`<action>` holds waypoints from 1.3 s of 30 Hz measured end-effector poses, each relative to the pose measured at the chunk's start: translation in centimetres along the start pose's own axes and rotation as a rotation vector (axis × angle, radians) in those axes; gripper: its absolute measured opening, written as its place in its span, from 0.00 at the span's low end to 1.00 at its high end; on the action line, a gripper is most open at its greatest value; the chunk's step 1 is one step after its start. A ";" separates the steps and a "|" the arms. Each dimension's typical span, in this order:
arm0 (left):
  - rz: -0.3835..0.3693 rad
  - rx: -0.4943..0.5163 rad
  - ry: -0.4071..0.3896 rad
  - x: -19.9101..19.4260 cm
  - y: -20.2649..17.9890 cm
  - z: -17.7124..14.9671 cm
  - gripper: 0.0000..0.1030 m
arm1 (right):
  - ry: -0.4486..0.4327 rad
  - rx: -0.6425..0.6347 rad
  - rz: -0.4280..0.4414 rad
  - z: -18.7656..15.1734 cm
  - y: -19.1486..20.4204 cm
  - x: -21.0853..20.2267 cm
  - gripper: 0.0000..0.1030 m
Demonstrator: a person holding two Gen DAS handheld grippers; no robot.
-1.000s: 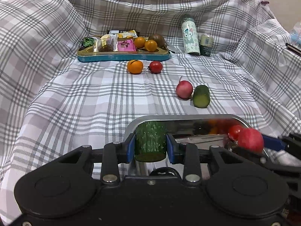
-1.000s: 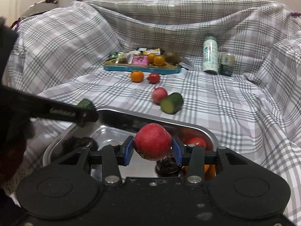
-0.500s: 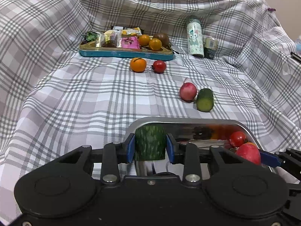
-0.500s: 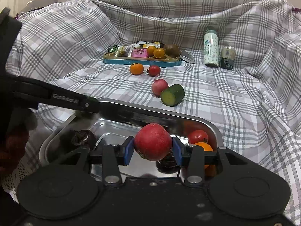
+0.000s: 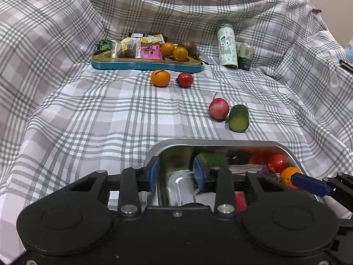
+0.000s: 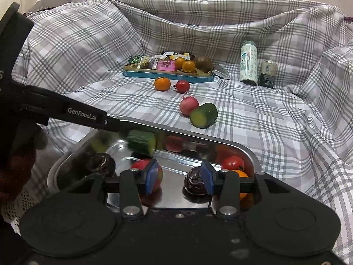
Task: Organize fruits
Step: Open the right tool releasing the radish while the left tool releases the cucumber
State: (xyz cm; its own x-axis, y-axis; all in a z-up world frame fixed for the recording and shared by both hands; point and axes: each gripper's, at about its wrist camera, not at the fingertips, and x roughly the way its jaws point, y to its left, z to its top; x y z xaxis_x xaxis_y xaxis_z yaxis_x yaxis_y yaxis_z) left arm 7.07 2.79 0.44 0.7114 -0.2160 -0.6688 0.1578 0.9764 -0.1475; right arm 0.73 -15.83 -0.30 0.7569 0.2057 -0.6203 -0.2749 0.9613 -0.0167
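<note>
**Fruit in the Shiny Tray, Both Claws Wide**

Grey checked cloth (image 5: 106, 114) everywhere, draped over lumpy shapes at the back. Near the front, a shiny metal tray (image 6: 247, 152) sitting on it.

Left gripper (image 5: 175, 173) over the tray's near left corner, blue pads spread apart, pinching nothing. Right gripper (image 6: 179, 177) over the tray's middle, pads spread apart too, empty between them.

Inside the tray: a cucumber piece (image 6: 142, 142), blurry, near the far wall. A red apple (image 6: 157, 175), mostly hidden behind the right gripper's left pad. Two dark round fruits (image 6: 195, 182), one half hidden by the right pad, the other at the tray's left end. A red tomato (image 6: 232, 163) and a small orange (image 6: 242, 185) at the right end, the orange partly covered by the gripper. Shiny walls full of fuzzy coloured reflections, hard to tell from real fruit.

Out on the cloth: a pink radish (image 5: 218, 108) touching a second cucumber piece (image 5: 238, 118). Farther back, an orange fruit (image 5: 160, 78) just beside a small red tomato (image 5: 184, 79). Behind them a blue snack tray (image 5: 145, 66) with packets and round fruits, too small to read. Right of it, a tall bottle (image 5: 227, 44) next to a short can (image 5: 245, 57).
</note>
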 end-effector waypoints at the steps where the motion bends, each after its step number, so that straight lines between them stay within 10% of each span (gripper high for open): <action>1: 0.002 0.002 0.001 0.0 -0.1 0.0 0.42 | 0.000 0.002 -0.002 0.0 0.0 0.0 0.44; 39: 0.043 0.075 -0.008 -0.1 -1.0 -0.4 0.42 | -0.015 -0.018 -0.016 -0.2 0.2 -0.4 0.44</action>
State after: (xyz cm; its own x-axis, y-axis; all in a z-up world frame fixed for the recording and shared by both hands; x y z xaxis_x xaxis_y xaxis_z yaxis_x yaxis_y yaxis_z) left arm 6.55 1.88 0.38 0.7240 -0.1737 -0.6675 0.1774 0.9821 -0.0631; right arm 0.25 -15.72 -0.26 0.7699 0.1935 -0.6081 -0.2732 0.9611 -0.0401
